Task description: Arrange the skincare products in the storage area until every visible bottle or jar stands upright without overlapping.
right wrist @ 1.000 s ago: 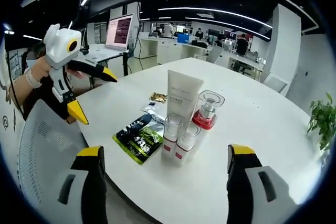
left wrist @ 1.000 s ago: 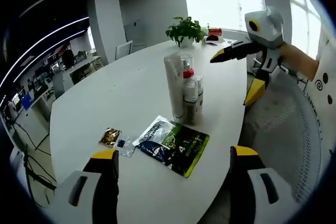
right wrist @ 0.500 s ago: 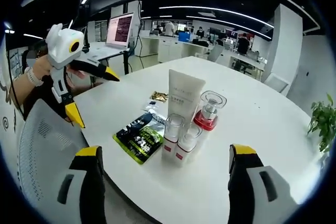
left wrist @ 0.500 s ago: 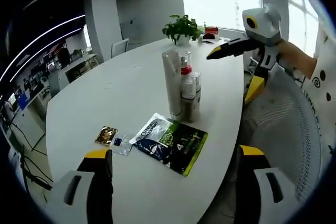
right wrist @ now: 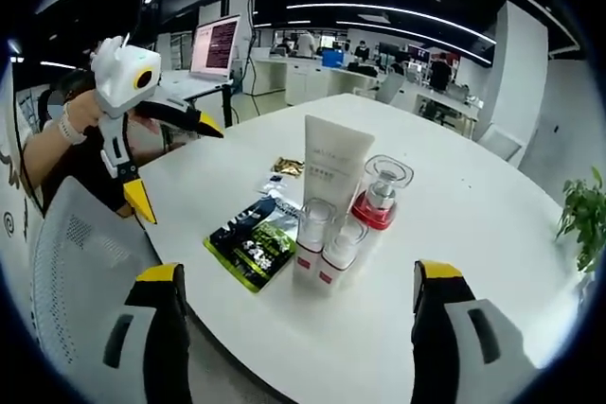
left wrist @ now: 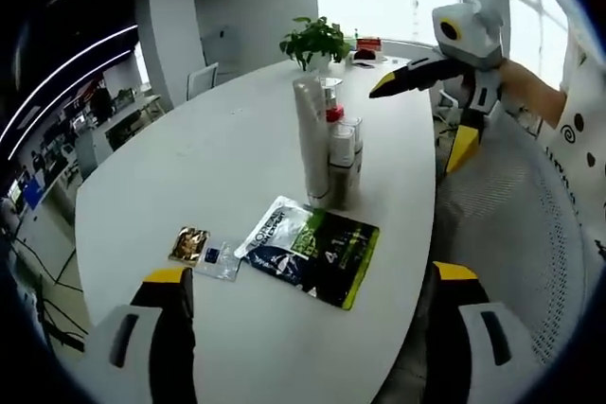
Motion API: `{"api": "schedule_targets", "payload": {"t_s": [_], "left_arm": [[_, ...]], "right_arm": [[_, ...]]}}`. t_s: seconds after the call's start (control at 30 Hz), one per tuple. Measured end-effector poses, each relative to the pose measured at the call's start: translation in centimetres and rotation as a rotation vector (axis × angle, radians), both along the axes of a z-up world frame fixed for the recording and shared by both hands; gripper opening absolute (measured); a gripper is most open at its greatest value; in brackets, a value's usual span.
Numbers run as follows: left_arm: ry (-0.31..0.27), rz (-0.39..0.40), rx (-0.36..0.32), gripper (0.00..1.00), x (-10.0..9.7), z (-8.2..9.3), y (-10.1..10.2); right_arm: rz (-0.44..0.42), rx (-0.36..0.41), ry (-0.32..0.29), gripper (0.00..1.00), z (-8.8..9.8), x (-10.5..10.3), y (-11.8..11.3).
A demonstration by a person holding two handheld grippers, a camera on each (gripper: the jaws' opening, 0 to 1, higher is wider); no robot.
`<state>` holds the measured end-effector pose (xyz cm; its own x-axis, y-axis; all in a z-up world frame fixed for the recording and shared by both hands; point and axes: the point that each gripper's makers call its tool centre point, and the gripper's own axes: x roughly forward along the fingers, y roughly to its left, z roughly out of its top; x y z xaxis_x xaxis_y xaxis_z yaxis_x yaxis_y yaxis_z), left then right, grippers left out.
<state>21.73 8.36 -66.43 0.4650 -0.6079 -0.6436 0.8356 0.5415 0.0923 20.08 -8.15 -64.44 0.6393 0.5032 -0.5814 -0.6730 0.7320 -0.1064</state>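
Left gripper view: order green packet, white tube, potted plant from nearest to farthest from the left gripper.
1. Green packet, lying flat just ahead of the left gripper.
2. White tube, upright mid-table behind the packet.
3. Potted plant, at the table's far end.

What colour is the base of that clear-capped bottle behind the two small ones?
Red, under a clear cap: the bottle shows best in the right gripper view.

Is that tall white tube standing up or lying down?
Standing up: the tube rises on its cap from the table, beside the bottles.

Matt white tube, glossy foil sachet, smooth table
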Motion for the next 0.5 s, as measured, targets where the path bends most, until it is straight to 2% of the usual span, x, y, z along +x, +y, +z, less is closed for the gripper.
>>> {"api": "schedule_targets", "payload": {"t_s": [0.23, 0.33, 0.5], "left_arm": [[0.005, -0.022, 0.035, 0.99, 2.2, -0.6, 1.1], [0.001, -0.054, 0.031, 0.99, 2.9, -0.6, 0.9], [-0.006, -0.1, 0.079, 0.99, 3.7, -1.2, 1.1]], "right_arm": [[-0.011, -0.01, 0.014, 0.99, -0.5, 0.1, -0.1], [-0.015, 0.003, 0.02, 0.99, -0.6, 0.2, 0.0], [-0.012, 0.0, 0.023, 0.99, -0.7, 0.1, 0.0]]}}
